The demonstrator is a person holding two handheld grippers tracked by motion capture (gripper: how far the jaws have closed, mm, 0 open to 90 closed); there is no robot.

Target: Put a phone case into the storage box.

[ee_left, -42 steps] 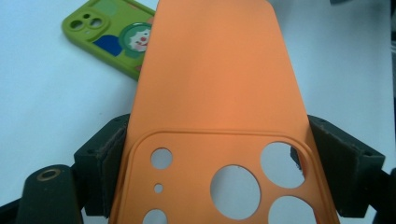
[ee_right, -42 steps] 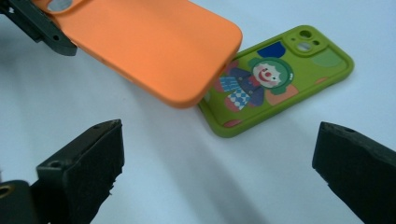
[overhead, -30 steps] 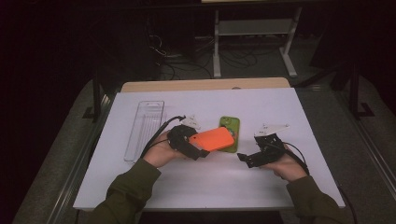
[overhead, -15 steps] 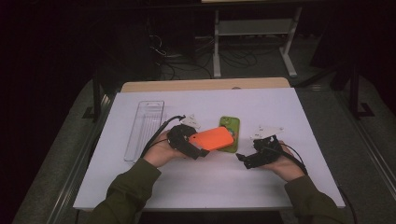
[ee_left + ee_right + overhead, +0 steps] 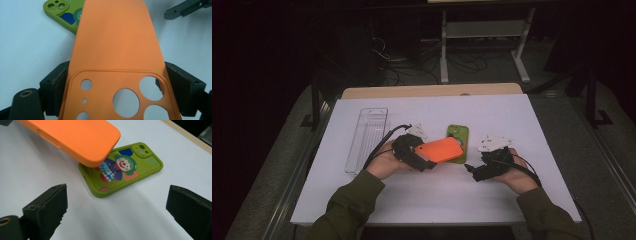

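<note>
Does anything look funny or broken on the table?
Nothing looks broken or spilled. The orange phone case is clamped at its camera-hole end in the left gripper, held above the white table and partly covering the green clown phone case, which lies flat. The right gripper is open nearby.

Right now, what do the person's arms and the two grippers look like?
Both forearms wear olive green sleeves. The left gripper and right gripper are black, each with two blocky jaws lined with dark pads. A pale grey three-cornered plate sits on top of each, and a thin black cable trails from each.
</note>
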